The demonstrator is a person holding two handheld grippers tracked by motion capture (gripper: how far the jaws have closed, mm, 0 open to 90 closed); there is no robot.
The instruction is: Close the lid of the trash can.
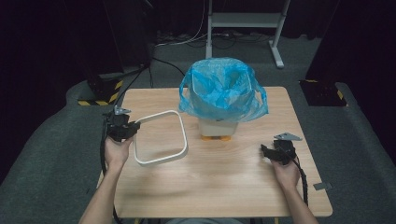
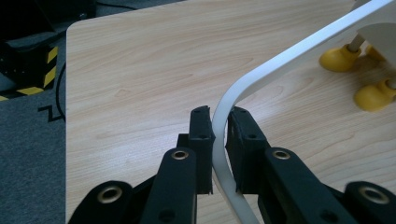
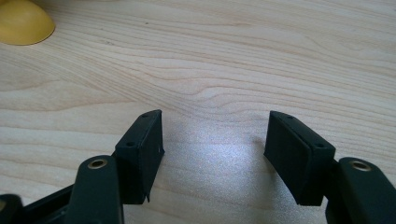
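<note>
A white square ring [image 1: 161,137] with rounded corners hangs tilted over the left half of the wooden table [image 1: 219,186]. My left gripper [image 1: 132,127] is shut on the ring's left side. In the left gripper view the white rim [image 2: 280,60] runs between the two black pads, and my left gripper [image 2: 220,122] pinches it there. A small white bin [image 1: 218,126] on yellow feet [image 2: 340,57] stands at the table's middle back, with a blue plastic bag [image 1: 223,88] draped over its top. My right gripper [image 1: 266,151] rests low at the right side, open, with bare wood between its jaws [image 3: 212,133].
A white metal stand [image 1: 243,28] rises behind the table on the grey floor. Black boxes with yellow-black striped tape [image 1: 105,93] sit at both back corners. A small grey tag [image 1: 323,185] lies near the table's right front corner.
</note>
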